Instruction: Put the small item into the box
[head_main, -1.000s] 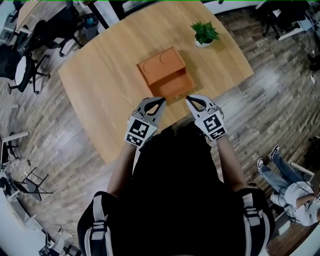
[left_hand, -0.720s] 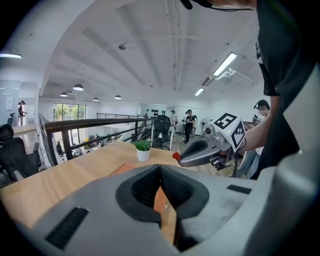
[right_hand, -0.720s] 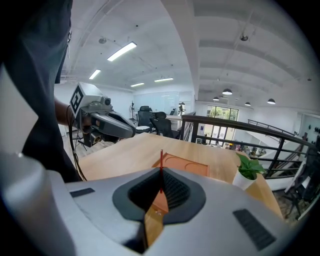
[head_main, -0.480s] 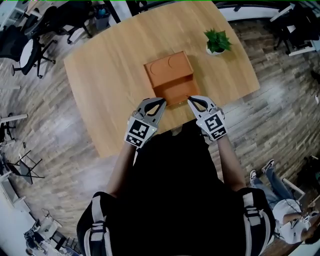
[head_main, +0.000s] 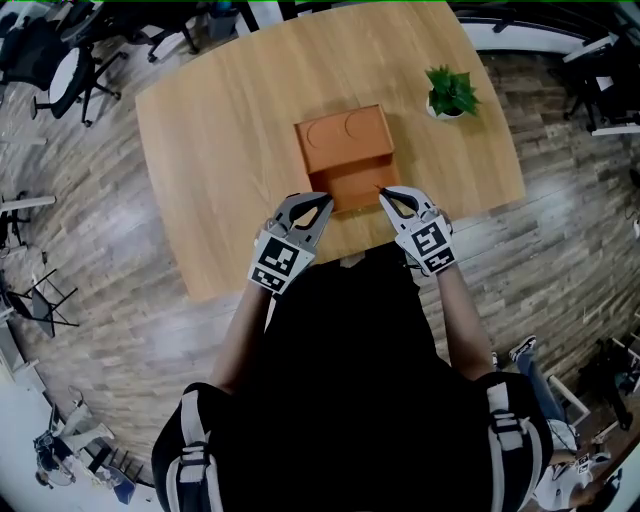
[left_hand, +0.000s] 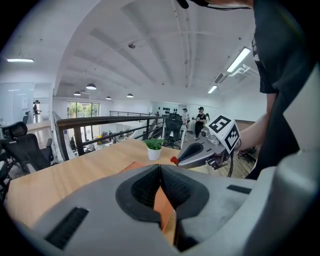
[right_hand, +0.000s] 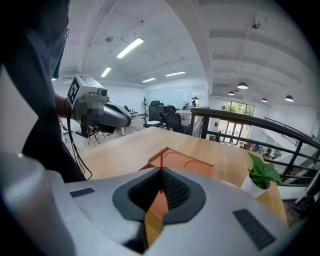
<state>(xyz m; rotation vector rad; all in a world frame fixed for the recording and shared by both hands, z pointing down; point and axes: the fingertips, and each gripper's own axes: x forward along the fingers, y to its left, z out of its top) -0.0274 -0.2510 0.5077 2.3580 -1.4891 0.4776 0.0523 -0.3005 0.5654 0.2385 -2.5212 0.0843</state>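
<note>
An orange box (head_main: 350, 183) stands open near the table's front edge, its lid (head_main: 342, 135) folded back flat behind it. My right gripper (head_main: 386, 193) is shut on a small, thin red item (head_main: 380, 188) at the box's front right corner. In the right gripper view the red item (right_hand: 161, 170) stands upright between the jaws, with the box (right_hand: 185, 163) just beyond. My left gripper (head_main: 322, 201) is shut with nothing in it at the box's front left corner. Seen from the left gripper view, the right gripper (left_hand: 176, 161) carries the red item (left_hand: 173, 161) at its tip.
A small potted plant (head_main: 452, 94) in a white pot stands at the table's (head_main: 220, 120) far right. Office chairs (head_main: 70, 70) stand on the wood floor at the far left. The person's dark torso fills the lower part of the head view.
Both grippers have drawn closer to the box's front edge. The right gripper still carries the red item, and its tip now reaches the box's front right corner.
</note>
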